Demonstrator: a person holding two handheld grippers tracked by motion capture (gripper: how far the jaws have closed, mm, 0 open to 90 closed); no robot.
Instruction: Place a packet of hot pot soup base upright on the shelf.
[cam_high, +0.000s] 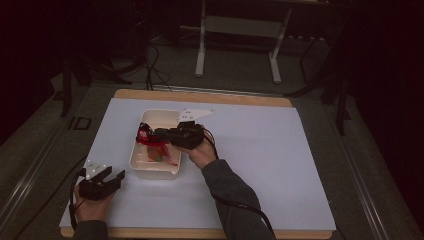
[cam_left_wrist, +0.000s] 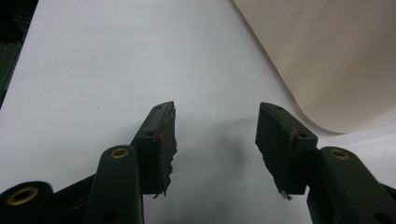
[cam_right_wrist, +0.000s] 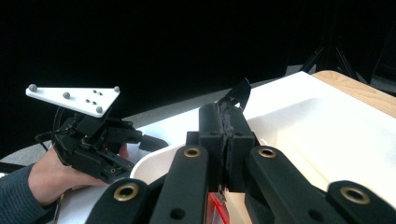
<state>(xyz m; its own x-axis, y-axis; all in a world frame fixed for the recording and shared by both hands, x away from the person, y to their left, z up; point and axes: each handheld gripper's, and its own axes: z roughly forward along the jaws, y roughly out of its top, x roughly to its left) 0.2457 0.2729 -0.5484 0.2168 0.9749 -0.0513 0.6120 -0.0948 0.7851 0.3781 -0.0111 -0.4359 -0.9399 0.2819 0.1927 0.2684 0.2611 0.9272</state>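
Nearest the camera, at the near left corner of the white worktop (cam_high: 260, 150), the left tongs (cam_high: 114, 176) rest in the person's left hand with jaws spread wide and nothing between them. The left gripper view shows bare white surface in the gap and the cream wall of the tray (cam_left_wrist: 327, 56) curving just beside the right-hand jaw.

Farther in, the right tongs (cam_high: 150, 134) reach over the cream rectangular tray (cam_high: 150, 172), which sits left of centre. Their jaws are pressed together in the right gripper view, with a thin dark strip (cam_right_wrist: 237, 95) sticking up from the tips and a bit of red (cam_right_wrist: 217, 207) showing below. Whether they actually grip the red item I cannot tell.

That red, crinkly thing (cam_high: 149, 140) lies in the tray under the tongs, with something orange-green beside it. It looks thin, light and floppy, probably film or wrapper, likely slippery. A pinch on a bunched edge or fold should hold better than on a flat face.
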